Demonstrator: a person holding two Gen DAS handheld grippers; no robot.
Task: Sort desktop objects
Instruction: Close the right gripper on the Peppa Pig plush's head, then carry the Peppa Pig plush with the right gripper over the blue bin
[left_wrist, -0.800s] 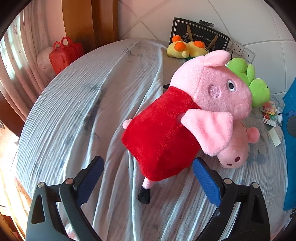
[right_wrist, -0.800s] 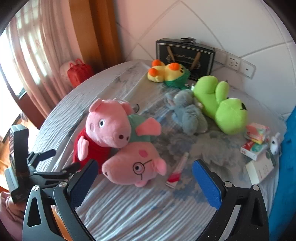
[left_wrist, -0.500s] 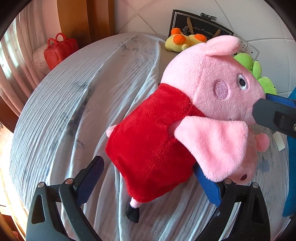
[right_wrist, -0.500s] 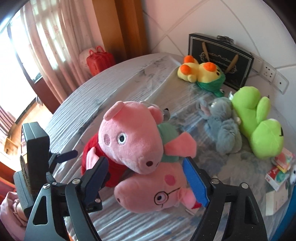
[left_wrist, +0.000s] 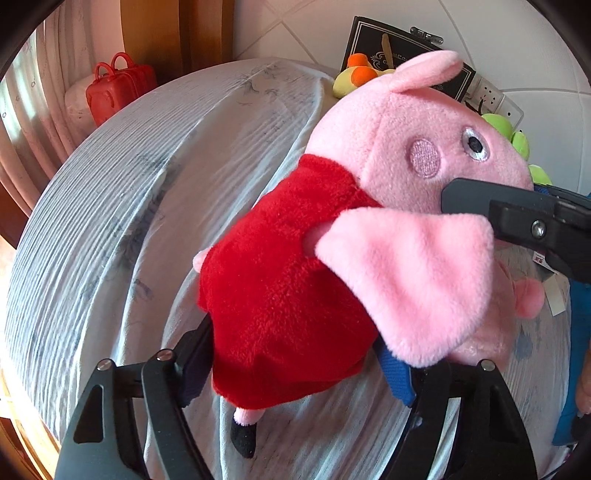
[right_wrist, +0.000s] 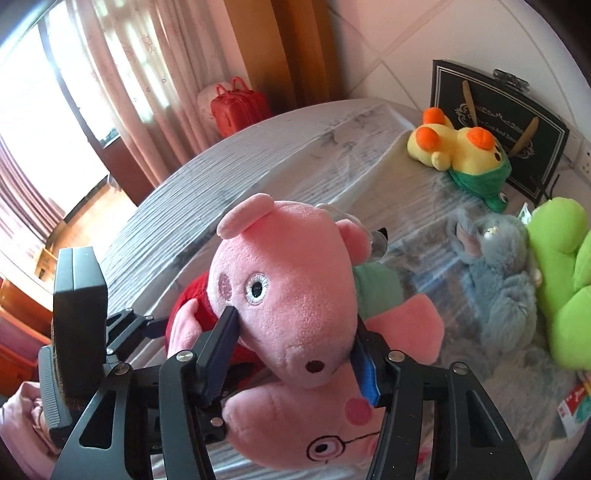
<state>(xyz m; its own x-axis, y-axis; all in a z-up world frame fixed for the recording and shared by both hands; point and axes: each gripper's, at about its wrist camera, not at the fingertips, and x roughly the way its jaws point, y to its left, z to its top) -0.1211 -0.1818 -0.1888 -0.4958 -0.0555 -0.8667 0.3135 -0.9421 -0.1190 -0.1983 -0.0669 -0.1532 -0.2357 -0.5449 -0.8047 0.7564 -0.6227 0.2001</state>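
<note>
Both grippers just closed in: left gripper (left_wrist: 295, 373) now clamps the red-dress pig (left_wrist: 295, 295) body, right gripper (right_wrist: 295, 350) its snout, so lift-off looks next.

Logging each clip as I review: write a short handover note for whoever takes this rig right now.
Left claw: shut on the red-dress pig toy, at its dress.
Right claw: shut on the same pig's snout.
The glasses pig toy lies under it on the bed sheet. Duck toy, grey toy and green toy lie near the wall.
Done: first pig gripped. Left: move it, then sort the rest.
</note>
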